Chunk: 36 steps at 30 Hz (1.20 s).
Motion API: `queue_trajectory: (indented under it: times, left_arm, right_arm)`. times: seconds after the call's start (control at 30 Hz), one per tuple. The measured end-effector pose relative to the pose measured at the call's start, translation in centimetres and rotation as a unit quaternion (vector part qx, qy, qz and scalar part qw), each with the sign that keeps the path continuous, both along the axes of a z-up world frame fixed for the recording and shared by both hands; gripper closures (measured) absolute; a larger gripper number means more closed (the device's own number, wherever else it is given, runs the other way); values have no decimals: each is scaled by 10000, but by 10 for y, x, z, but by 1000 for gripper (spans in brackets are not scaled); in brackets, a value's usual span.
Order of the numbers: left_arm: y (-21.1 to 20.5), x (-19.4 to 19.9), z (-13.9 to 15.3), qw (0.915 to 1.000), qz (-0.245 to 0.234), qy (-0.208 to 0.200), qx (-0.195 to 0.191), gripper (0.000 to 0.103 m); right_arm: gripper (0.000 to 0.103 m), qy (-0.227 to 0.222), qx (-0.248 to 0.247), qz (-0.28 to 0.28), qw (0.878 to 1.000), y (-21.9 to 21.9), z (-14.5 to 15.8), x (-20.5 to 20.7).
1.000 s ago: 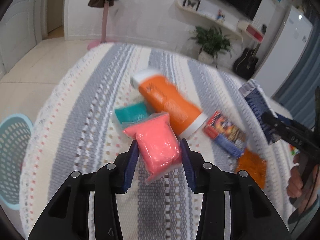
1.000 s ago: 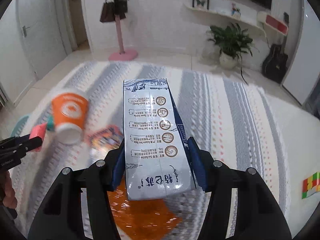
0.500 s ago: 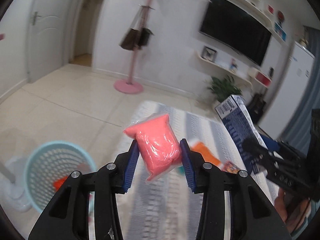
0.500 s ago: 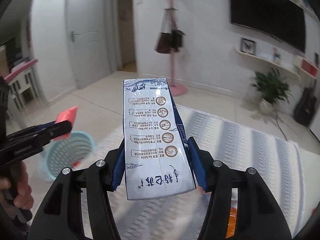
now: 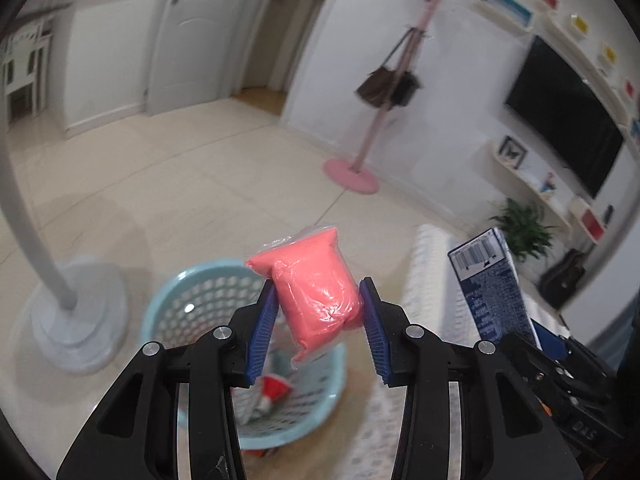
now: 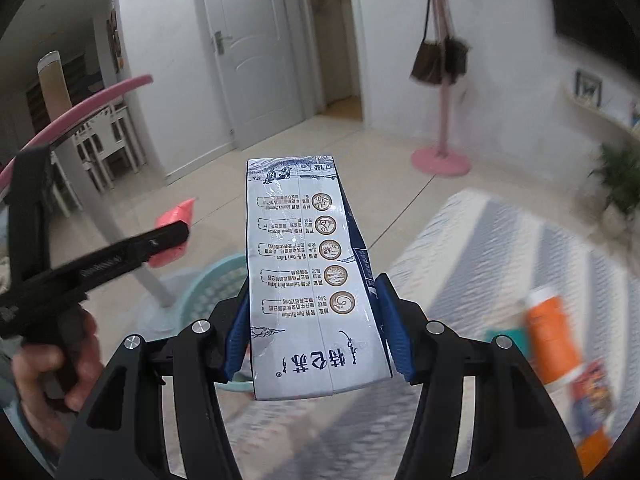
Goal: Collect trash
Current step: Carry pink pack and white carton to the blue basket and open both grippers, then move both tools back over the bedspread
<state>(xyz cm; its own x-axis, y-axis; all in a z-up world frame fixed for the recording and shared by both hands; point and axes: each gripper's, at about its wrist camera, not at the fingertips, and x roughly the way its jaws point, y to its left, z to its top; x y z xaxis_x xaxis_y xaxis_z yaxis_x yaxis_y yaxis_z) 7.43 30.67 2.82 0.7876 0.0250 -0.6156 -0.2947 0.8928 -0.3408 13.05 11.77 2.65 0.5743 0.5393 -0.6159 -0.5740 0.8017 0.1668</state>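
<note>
My left gripper (image 5: 318,330) is shut on a pink plastic packet (image 5: 312,298) and holds it in the air above a light blue basket (image 5: 192,304) on the floor. The basket holds a red-tipped item (image 5: 274,390). My right gripper (image 6: 316,328) is shut on a white and blue milk carton (image 6: 308,280), held up over the rug edge; the basket (image 6: 216,284) shows behind it. The carton also shows in the left wrist view (image 5: 488,284). The left gripper with the packet (image 6: 172,234) shows at the left of the right wrist view.
A striped rug (image 6: 500,264) carries an orange cup (image 6: 550,332), a teal packet (image 6: 506,336), a colourful wrapper (image 6: 592,392) and an orange wrapper (image 6: 596,452). A grey stand base (image 5: 76,316) sits left of the basket. A pink coat stand (image 5: 352,168) is further back.
Both grippers swung left from over the rug toward the basket, carrying the pink packet and the carton. The basket is now right below the left gripper.
</note>
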Motion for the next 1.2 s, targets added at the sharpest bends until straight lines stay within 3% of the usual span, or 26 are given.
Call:
queue_trajectory:
  times: [0.17,0.37,0.6,0.77,1.2]
  left_arm:
    - [32,3,-24,9989,219,319,-256,63]
    - [50,15,-52,9958,289,802,-329,63]
    - [63,13,-77,9924,253,1086,-519,60]
    - [65,8,-73,9925,393,1011,-563,45]
    - [51,0,-39,9957,468,337,-726,43]
  right_arm:
    - [49,445,-166,-8,9989,37,-32,10]
    - [49,1357,-193,-11,9906,76,-79,29]
    - [48,1645,-485,-158,9850,104,-110,33]
    - [47,1749,-400,-210,9836,106,-117,33]
    - [48,1383,-106,-293,9899,65,-81,23]
